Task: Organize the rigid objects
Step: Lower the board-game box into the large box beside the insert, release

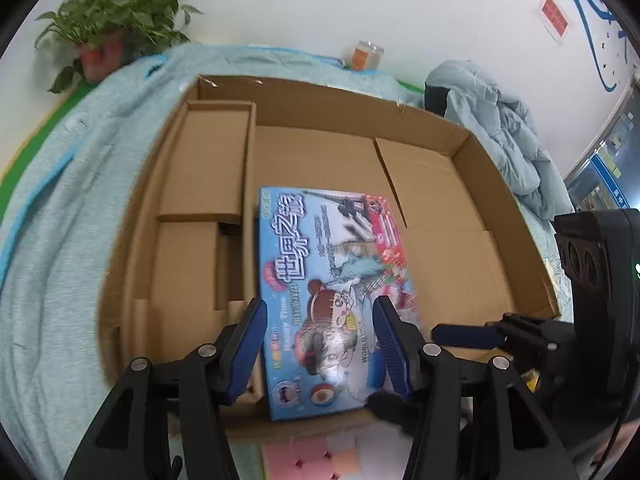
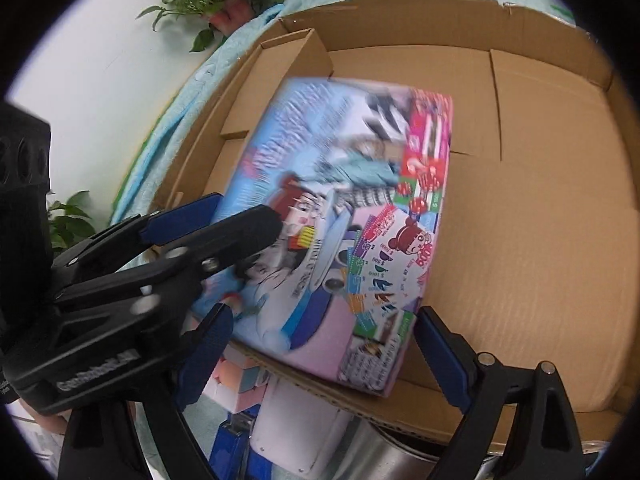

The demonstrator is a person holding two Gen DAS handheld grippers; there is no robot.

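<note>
A colourful game box (image 1: 320, 248) (image 2: 340, 200) hangs tilted over the near wall of a big open cardboard carton (image 1: 320, 94) (image 2: 400, 20), its far end low inside. My left gripper (image 1: 318, 304) (image 2: 244, 208) is shut on the box's left side, with one finger over the printed face and the other at the edge. My right gripper (image 2: 324, 312) is shut on the near end, a blue pad against each side. One of its fingers (image 1: 464, 336) reaches the box's right edge in the left wrist view.
Smaller cardboard boxes (image 1: 208, 160) fill the carton's left side. The carton sits on a light blue cover (image 1: 60, 200). A potted plant (image 1: 112, 8), a jar (image 1: 364, 56) and a bundled quilt (image 1: 500, 128) stand behind. Pastel foam blocks (image 2: 240, 384) and a metal pot (image 2: 392, 452) lie just before the carton.
</note>
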